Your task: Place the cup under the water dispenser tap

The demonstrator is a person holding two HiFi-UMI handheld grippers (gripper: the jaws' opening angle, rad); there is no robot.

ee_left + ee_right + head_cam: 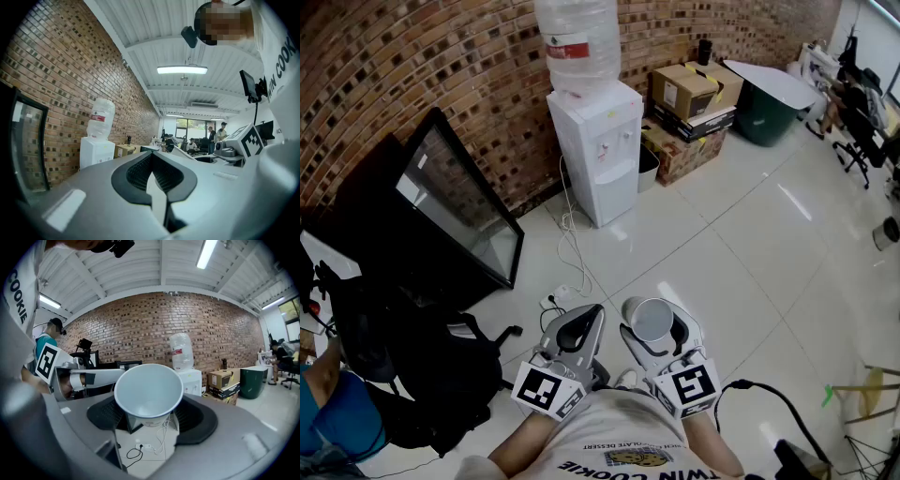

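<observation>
The white water dispenser [598, 150] stands against the brick wall, some way ahead of me, with a clear bottle [577, 42] on top. It also shows far off in both gripper views: dispenser [96, 152], dispenser [190, 380]. My right gripper [661, 333] is shut on a white paper cup [652, 319], held upright low in the head view. In the right gripper view the cup [148, 392] sits between the dark pads of the right gripper [150, 413], its mouth tipped toward the camera and nothing inside. My left gripper [581, 323] hangs beside it, jaws closed together and holding nothing; the left gripper [152, 161] points at the room.
A black screen [459, 211] leans on the wall at left, with a black chair [422, 366] below it. A cable and power strip [558, 300] lie on the white tiles between me and the dispenser. Cardboard boxes [694, 94] and a green bin [769, 112] stand to its right.
</observation>
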